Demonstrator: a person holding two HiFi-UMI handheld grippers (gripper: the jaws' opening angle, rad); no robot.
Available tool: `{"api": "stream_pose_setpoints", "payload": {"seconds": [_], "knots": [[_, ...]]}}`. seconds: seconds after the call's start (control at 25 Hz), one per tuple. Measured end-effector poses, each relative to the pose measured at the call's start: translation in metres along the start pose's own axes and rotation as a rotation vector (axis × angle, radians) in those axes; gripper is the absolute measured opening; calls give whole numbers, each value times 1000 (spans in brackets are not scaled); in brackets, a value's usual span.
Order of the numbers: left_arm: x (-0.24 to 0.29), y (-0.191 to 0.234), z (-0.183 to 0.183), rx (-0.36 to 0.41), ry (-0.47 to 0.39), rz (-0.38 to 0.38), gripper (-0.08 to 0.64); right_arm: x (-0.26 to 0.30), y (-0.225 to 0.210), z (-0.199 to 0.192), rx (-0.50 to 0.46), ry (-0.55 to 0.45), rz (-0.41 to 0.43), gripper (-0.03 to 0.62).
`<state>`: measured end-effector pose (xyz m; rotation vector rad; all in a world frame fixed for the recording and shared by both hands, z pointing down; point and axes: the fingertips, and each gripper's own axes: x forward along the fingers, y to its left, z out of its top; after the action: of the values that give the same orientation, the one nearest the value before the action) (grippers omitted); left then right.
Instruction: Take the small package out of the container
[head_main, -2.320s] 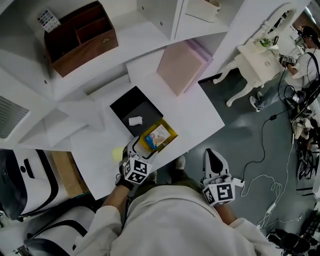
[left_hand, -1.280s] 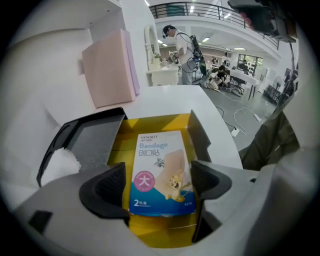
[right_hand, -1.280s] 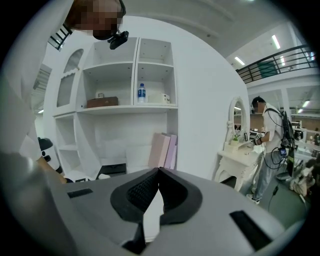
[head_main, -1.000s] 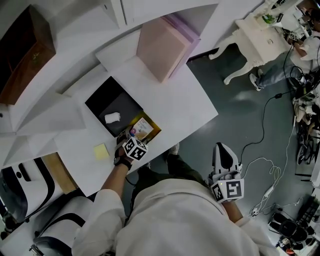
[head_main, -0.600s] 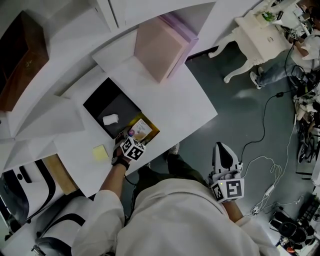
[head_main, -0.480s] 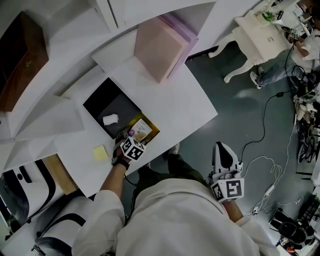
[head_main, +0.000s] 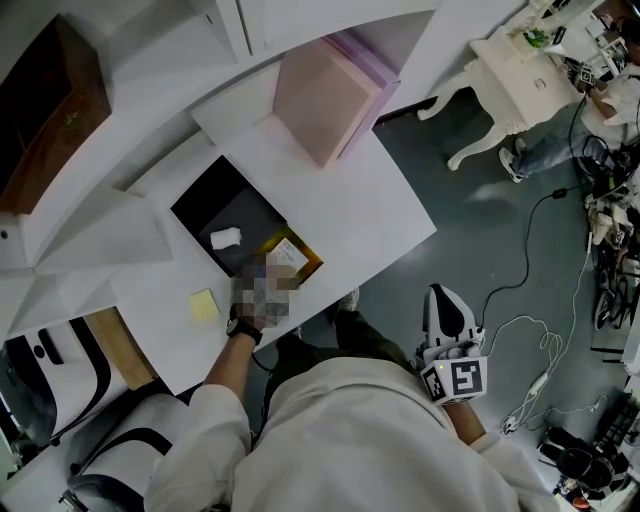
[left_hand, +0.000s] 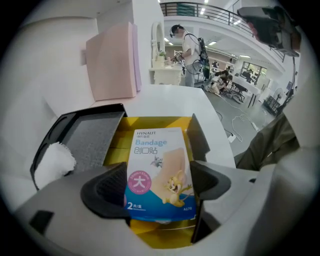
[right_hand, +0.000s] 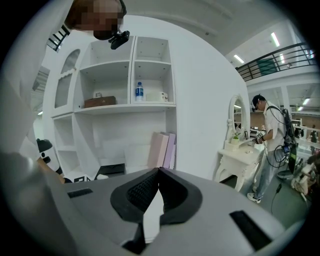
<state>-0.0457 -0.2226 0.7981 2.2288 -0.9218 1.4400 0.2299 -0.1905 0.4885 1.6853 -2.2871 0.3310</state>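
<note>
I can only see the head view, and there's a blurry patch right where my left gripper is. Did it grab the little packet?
Observer: It looks that way. In the left gripper view, the left gripper has its jaws against both sides of the bandage packet.
Operator: Is the packet out of the box?
Observer: Not yet. It lies inside the yellow box, with yellow showing above and below it.
Operator: What about my other gripper?
Observer: The right gripper view shows the right gripper with its jaws together and nothing between them.
</note>
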Motion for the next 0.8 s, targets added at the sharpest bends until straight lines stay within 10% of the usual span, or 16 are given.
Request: {"api": "stream_pose_setpoints", "payload": {"seconds": [0.8], "knots": [[-139,17,66,-81,-328,211,397,-3,49,37,-15,-118,55,25]]}}
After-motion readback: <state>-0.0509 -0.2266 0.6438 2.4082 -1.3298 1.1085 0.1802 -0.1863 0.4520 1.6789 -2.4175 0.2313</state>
